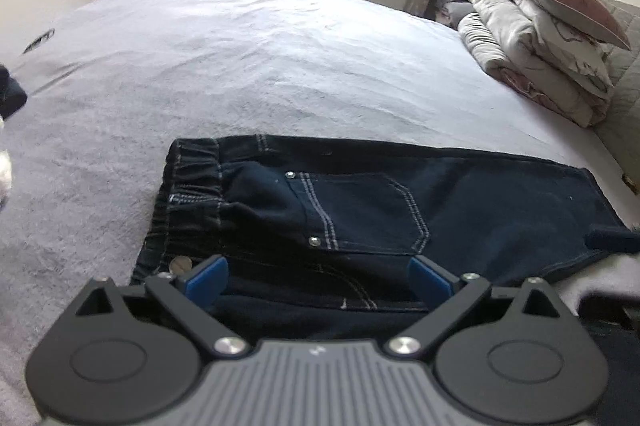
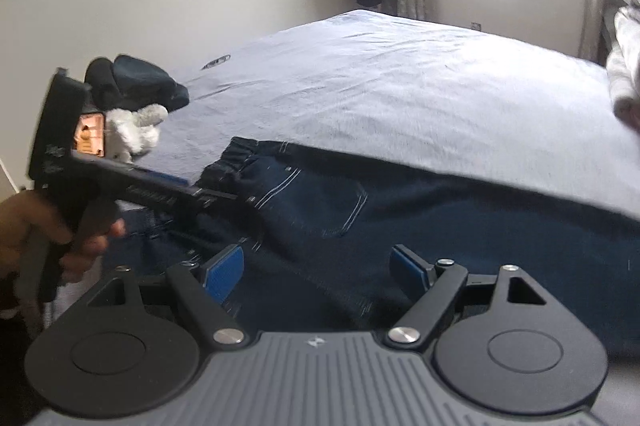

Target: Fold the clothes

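Dark blue jeans (image 1: 360,209) lie flat on the bed, waistband at the left, legs running right, a back pocket facing up. My left gripper (image 1: 318,280) stands open just above the near edge of the jeans, below the pocket, nothing between its blue pads (image 1: 210,276). In the right wrist view the same jeans (image 2: 400,218) fill the foreground. My right gripper (image 2: 318,268) is open over the denim, gripping nothing. The left gripper's body (image 2: 132,181), held by a hand (image 2: 36,226), reaches over the waistband from the left.
The bed (image 1: 240,57) has a pale lavender sheet stretching far beyond the jeans. Folded bedding and a pink pillow (image 1: 548,37) are stacked at the right. A dark garment (image 2: 140,81) and a white fluffy item (image 2: 134,129) lie at the bed's left edge.
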The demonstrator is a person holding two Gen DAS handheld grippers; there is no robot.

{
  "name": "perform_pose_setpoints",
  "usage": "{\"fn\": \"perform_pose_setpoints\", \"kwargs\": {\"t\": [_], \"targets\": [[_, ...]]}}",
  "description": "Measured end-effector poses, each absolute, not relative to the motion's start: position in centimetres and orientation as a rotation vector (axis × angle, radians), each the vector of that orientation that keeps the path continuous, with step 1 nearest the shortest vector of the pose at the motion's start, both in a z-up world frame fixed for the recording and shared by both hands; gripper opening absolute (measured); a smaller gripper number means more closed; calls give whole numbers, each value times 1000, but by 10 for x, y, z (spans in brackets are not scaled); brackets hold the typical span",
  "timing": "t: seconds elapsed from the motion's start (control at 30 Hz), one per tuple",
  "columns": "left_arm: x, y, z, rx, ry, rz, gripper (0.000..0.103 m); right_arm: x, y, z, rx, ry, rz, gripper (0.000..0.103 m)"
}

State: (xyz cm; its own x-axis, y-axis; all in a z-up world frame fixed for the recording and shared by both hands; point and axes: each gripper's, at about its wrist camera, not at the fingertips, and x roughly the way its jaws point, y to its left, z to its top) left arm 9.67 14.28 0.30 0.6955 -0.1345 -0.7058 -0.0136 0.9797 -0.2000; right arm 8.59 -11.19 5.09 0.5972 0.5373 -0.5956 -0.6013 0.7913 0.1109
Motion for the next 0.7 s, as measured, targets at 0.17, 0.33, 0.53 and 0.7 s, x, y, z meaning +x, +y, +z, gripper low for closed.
{"fn": "perform_pose_setpoints", "kwargs": {"t": [0.17,0.33,0.53,0.7], "targets": [[105,154,-5,-256,849,-53,98,128,-94,48,-181,657,669,83],[111,150,-15,-237,889,-76,98,165,-73,31,-233,684,687,83],[116,148,-21,-235,911,-87,98,200,-48,7,-287,750,721,81],[117,152,-24,-246,919,-92,98,227,-32,-6,-326,753,719,81]]}}
